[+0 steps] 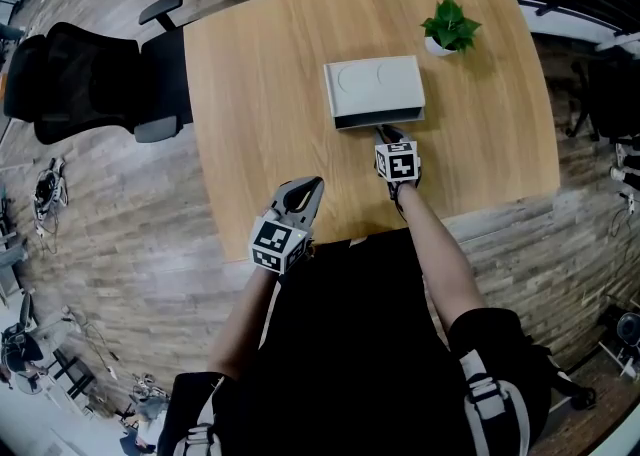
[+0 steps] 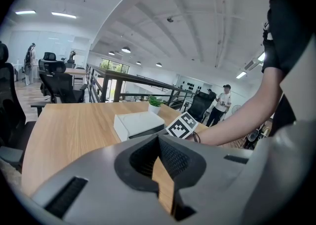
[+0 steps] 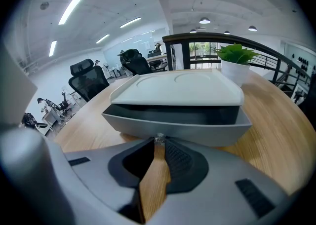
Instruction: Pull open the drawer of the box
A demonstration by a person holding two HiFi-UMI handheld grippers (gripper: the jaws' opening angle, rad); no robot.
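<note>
The drawer (image 3: 177,123) stood partly out of the box (image 1: 374,90) on its near side. The right gripper (image 3: 159,142) was pinched on the drawer's small knob (image 3: 158,138). The left gripper (image 2: 159,138) hung well nearer than the box, jaws together and empty. A potted plant (image 1: 449,26) stood near the box's far right corner.
</note>
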